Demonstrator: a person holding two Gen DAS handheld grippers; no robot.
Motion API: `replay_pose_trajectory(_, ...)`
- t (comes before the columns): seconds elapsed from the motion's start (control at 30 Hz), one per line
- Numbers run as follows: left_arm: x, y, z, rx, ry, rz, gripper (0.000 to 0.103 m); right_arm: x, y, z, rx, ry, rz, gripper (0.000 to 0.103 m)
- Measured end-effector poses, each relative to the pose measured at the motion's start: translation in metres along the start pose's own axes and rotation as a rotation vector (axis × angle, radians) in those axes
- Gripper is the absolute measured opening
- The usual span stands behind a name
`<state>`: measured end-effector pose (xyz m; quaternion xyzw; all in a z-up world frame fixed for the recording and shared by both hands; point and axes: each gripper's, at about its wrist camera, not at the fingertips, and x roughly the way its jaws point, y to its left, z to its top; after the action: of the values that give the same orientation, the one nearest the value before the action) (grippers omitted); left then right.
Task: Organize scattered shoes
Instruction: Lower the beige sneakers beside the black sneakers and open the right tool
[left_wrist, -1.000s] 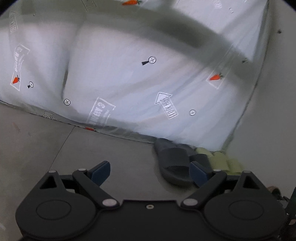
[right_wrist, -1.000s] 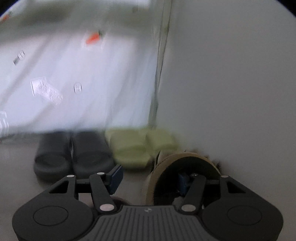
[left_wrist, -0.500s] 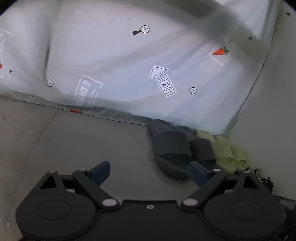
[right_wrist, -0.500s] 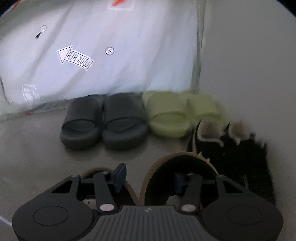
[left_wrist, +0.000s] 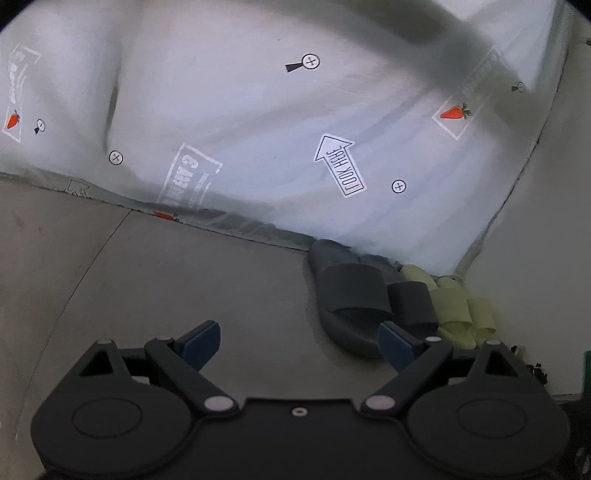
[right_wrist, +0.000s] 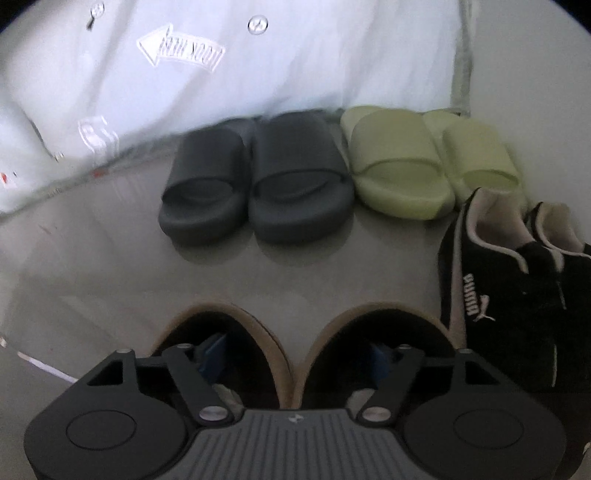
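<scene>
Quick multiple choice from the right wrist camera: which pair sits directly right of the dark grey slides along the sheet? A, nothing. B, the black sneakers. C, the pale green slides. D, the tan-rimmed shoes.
C: the pale green slides sit side by side with the dark grey slides in the back row, while the black sneakers lie nearer the camera at the right.

My left gripper hangs low and level with its fingers spread wide apart and nothing between them. My right gripper is tipped forward and down, its fingers likewise parted and gripping nothing I can see. On both, the black linkage arms angle outward from the body, with the blue pads facing each other across the gap.
</scene>
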<state>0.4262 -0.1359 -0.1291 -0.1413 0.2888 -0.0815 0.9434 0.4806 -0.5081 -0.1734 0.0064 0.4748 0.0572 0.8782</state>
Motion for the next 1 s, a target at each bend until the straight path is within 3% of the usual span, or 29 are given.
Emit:
replay_pose_trajectory(0.13,0.001,0.0,0.0,0.003,0.002,0.005,0.093,0.01,0.014,0.003,-0.045,-0.009,-0.053,0.075)
replay_pose_trajectory(0.3,0.006,0.0,0.002,0.004,0.012,0.007,0.093,0.028,0.007,0.022,-0.082,-0.012,-0.028,0.075)
replay_pose_trajectory(0.5,0.009,-0.001,0.005,0.012,0.011,0.005,0.093,0.053,-0.009,0.066,-0.008,-0.012,-0.054,0.075)
replay_pose_trajectory(0.63,0.009,0.001,0.006,0.008,0.007,0.015,0.093,0.066,-0.007,0.085,-0.039,-0.004,-0.05,0.075)
replay_pose_trajectory(1.0,0.002,0.005,0.011,0.003,-0.014,0.031,0.093,0.06,0.001,0.097,-0.067,0.052,-0.063,0.076)
